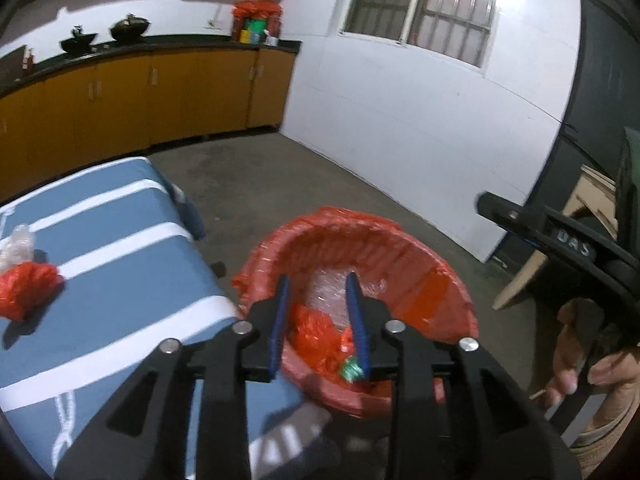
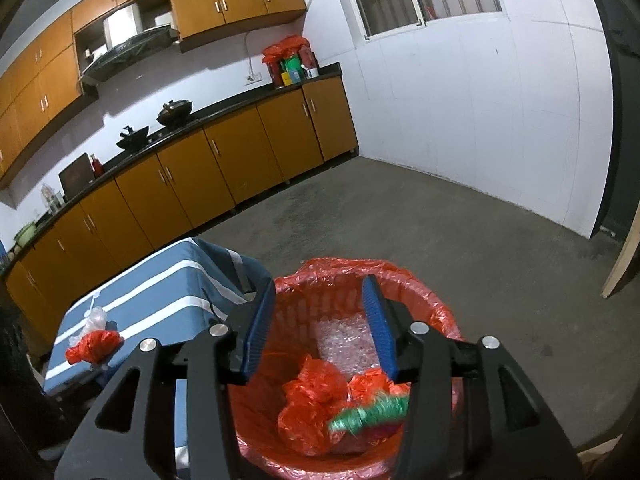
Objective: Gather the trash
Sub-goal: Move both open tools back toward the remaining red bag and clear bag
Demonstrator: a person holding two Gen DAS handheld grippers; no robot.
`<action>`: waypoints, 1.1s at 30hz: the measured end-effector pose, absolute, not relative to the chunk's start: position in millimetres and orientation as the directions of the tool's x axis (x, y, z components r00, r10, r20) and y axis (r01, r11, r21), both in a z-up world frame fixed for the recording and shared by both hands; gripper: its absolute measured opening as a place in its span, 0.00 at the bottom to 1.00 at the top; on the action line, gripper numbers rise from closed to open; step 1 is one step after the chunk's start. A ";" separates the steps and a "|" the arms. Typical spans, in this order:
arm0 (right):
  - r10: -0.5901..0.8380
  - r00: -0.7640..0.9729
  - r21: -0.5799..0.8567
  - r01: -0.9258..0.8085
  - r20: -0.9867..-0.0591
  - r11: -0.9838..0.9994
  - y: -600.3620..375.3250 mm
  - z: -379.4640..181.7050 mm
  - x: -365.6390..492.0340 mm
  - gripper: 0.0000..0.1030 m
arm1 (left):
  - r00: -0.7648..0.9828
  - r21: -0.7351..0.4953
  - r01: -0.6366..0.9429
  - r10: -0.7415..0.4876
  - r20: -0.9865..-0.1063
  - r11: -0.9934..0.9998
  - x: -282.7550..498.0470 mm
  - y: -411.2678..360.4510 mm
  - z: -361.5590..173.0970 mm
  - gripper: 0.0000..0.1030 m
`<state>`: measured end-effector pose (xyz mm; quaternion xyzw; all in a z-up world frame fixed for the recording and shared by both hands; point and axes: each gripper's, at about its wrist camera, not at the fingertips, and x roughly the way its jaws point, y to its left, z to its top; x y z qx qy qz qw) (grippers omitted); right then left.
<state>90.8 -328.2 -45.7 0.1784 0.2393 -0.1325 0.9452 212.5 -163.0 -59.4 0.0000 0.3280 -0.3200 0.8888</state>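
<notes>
A trash bin lined with a red bag [image 1: 440,276] [image 2: 424,292] stands on the floor beside the table. Inside lie bubble wrap [image 2: 344,340], crumpled red plastic [image 2: 312,404] [image 1: 316,332] and a green wrapper [image 2: 368,412] [image 1: 351,369]. My left gripper [image 1: 318,286] is open and empty above the bin. My right gripper [image 2: 320,288] is open and empty above the bin; its body shows at the right of the left wrist view [image 1: 560,240]. On the blue striped tablecloth [image 1: 120,248] [image 2: 168,280] lie a crumpled red bag [image 1: 28,286] [image 2: 93,344] and clear plastic [image 1: 16,246] [image 2: 94,318].
Orange cabinets with a dark counter [image 2: 224,120] run along the back wall, with woks and a red bag on top. A white wall with a barred window [image 1: 420,4] is at the right. Bare concrete floor [image 2: 440,220] lies behind the bin. A cardboard piece [image 1: 592,200] leans at far right.
</notes>
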 end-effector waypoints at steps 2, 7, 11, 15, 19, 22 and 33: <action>-0.165 0.851 0.262 0.330 -0.499 0.907 -325.5 -43.4 91.7 0.45 | 0.607 -0.196 0.546 -0.545 -0.579 0.815 213.5 -152.1 -55.9 0.35; -0.133 0.857 0.244 0.285 -0.497 0.927 -312.1 -38.1 98.5 0.45 | 0.668 -0.169 0.473 -0.477 -0.572 0.865 216.1 -119.6 -47.1 0.40; -0.060 0.862 0.223 0.196 -0.503 0.955 -285.3 -34.3 113.1 0.45 | 0.730 -0.137 0.370 -0.380 -0.568 0.919 216.7 -75.5 -41.5 0.45; 0.026 0.858 0.206 0.094 -0.513 0.974 -248.4 -34.1 132.3 0.45 | 0.776 -0.099 0.252 -0.263 -0.574 0.962 215.3 -22.4 -41.9 0.48; 0.107 0.846 0.196 -0.003 -0.522 0.981 -206.9 -34.3 152.4 0.46 | 0.807 -0.053 0.119 -0.128 -0.577 0.991 214.0 32.4 -43.4 0.54; 0.159 0.836 0.186 -0.069 -0.526 0.980 -173.7 -35.0 166.9 0.50 | 0.812 -0.034 0.000 -0.020 -0.583 0.999 212.9 82.8 -44.8 0.58; 0.285 0.761 0.151 -0.243 -0.583 0.958 -47.7 -55.4 228.2 0.50 | 0.802 -0.093 -0.235 0.139 -0.582 0.968 191.2 190.8 -42.1 0.66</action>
